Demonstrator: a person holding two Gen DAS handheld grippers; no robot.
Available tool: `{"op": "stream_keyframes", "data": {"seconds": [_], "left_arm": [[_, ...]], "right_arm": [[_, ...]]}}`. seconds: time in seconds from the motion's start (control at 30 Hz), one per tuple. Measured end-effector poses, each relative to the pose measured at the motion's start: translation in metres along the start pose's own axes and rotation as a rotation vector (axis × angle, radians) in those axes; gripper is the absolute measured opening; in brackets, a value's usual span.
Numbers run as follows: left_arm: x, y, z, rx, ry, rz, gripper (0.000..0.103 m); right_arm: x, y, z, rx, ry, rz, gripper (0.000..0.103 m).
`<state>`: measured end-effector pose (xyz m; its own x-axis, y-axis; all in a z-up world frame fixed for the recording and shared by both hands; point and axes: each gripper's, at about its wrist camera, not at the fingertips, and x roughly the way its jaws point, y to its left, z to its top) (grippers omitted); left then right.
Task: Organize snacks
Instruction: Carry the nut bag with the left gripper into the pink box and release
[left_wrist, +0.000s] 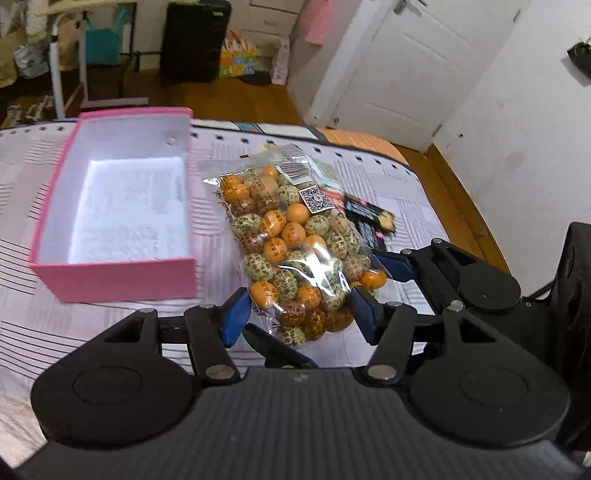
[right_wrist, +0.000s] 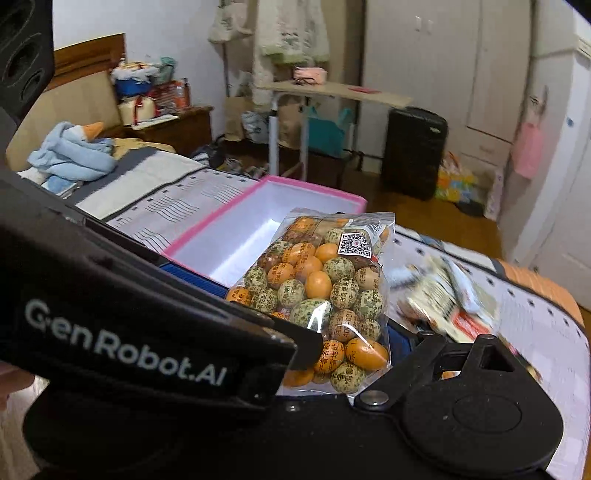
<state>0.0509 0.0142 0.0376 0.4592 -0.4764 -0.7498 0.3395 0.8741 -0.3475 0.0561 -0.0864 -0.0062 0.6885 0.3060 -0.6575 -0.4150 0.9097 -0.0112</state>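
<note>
1. Step in hand: carrying the bag (left_wrist: 295, 251) of wrapped sweets to the pink box (left_wrist: 118, 280). The box stands open and empty on the bed (left_wrist: 92, 332).
2. The bag is just to the right of the box in the left wrist view. In the right wrist view its top overlaps the box's near corner, so I judge it is lifted off the bed.
3. The left tool (left_wrist: 301, 314) pinches the bag's near end, with a blue pad (left_wrist: 236, 317) touching each side of it.
4. The right tool (right_wrist: 297, 306) stands spread wide across the bag's width. One pad (right_wrist: 400, 341) lies against the edge away from the box. The other is mostly hidden behind the left tool, so I cannot tell whether it truly grips.
5. More snacks (right_wrist: 443, 295) lie on the bed beyond the bag, farther from the box; they are blurred.
6. Next move, as I judge it: swing the bag sideways over the box's rim, align its length with the box's long side, lower it and let go.
7. The film is slippery and the load loose, so the bag should stay level.
</note>
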Motion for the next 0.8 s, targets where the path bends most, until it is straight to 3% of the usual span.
{"op": "stream_keyframes", "data": {"seconds": [0.2,0.4,0.57,0.8], "left_arm": [[0.004,0.042,0.014,-0.036,-0.067,0.055,0.058],[0.035,0.092,0.038,-0.065,-0.062,0.091,0.058],[0.067,0.136,0.067,-0.107,-0.062,0.076,0.058],[0.120,0.189,0.096,-0.191,-0.023,-0.012,0.058]], "right_arm": [[0.054,0.001,0.013,-0.018,-0.045,0.066,0.094],[0.113,-0.005,0.033,-0.026,-0.033,0.101,0.094],[0.165,-0.020,0.058,-0.047,0.046,0.118,0.096],[0.211,-0.026,0.074,-0.069,0.167,0.089,0.098]]}}
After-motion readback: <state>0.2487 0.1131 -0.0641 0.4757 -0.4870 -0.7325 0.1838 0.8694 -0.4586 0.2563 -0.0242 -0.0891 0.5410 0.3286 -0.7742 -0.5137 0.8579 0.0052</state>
